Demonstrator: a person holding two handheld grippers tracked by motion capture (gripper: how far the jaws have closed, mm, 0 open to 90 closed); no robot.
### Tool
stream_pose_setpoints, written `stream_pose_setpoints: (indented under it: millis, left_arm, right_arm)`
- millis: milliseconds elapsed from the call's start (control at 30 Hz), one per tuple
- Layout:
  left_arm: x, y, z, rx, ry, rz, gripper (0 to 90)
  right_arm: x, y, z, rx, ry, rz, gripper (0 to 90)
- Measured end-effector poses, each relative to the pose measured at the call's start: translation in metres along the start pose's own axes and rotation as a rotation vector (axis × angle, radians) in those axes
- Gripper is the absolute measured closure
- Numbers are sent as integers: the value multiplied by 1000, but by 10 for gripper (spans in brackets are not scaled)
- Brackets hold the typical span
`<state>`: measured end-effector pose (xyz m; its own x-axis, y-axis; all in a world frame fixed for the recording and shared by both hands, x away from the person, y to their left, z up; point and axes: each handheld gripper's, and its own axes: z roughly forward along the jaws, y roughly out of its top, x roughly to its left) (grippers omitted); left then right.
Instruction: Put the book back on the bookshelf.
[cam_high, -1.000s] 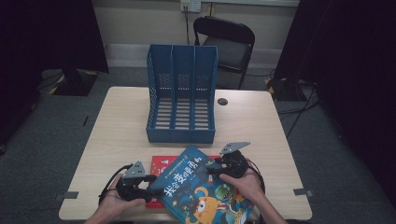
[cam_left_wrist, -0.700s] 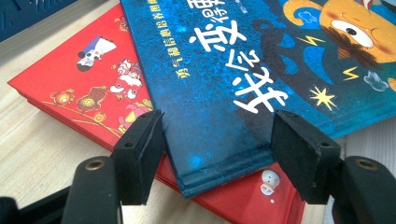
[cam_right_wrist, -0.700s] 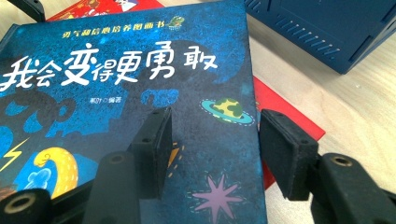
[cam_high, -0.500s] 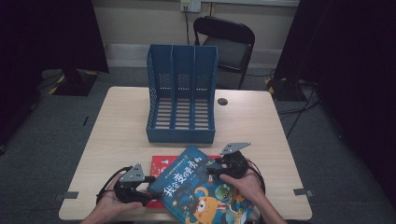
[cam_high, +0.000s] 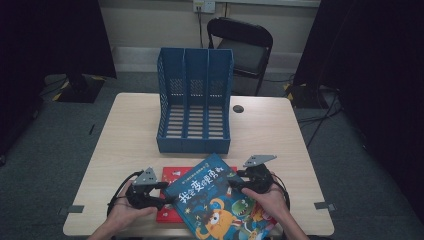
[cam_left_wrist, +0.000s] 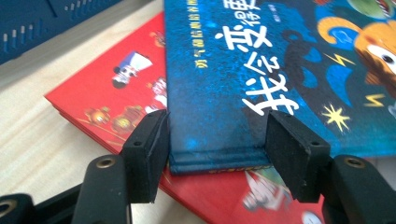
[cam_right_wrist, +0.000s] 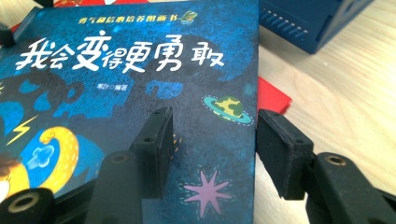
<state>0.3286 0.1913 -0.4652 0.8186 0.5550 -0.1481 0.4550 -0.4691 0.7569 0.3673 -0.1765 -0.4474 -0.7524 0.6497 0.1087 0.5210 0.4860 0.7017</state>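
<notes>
At the table's near edge, the blue book (cam_high: 220, 202) lies atop the red book (cam_high: 172, 200), the left gripper (cam_left_wrist: 215, 140) closing over its corner, right gripper (cam_right_wrist: 212, 144) spread over its edge, file rack (cam_high: 195, 107) beyond.

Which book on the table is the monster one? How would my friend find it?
Start at the blue file rack on the wooden table, then look in front of it, towards the person. Two books lie there; the blue book lies on top of the red book, with white writing and an orange cartoon monster.
</notes>
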Motion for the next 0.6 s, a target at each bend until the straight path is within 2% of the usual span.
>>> stream_pose_setpoints:
  millis: [33, 100, 200, 267, 367, 433, 500, 600]
  left_arm:
    - [2, 1, 1, -4, -4, -9, 400]
    - [7, 5, 9, -47, 13, -71, 494]
    - [5, 20, 20, -31, 29, -35, 510]
    - [3, 22, 20, -16, 44, -25, 512]
    - [7, 17, 16, -19, 15, -49, 505]
    - [8, 14, 11, -5, 4, -42, 488]
    - [9, 8, 5, -7, -4, -53, 472]
    - [6, 0, -3, -3, -4, -37, 458]
  right_arm:
    - [0, -2, -2, -3, -4, 6, 474]
    - [0, -4, -3, -9, -4, 9, 475]
    - [2, -5, -3, -11, -13, 13, 475]
    - [2, -5, -3, -11, -13, 16, 475]
    - [2, -6, -3, -16, -7, 16, 475]
    - [1, -6, -3, -18, -8, 14, 475]
    - [2, -6, -3, -20, -9, 15, 475]
    - [1, -5, -3, -13, -4, 15, 473]
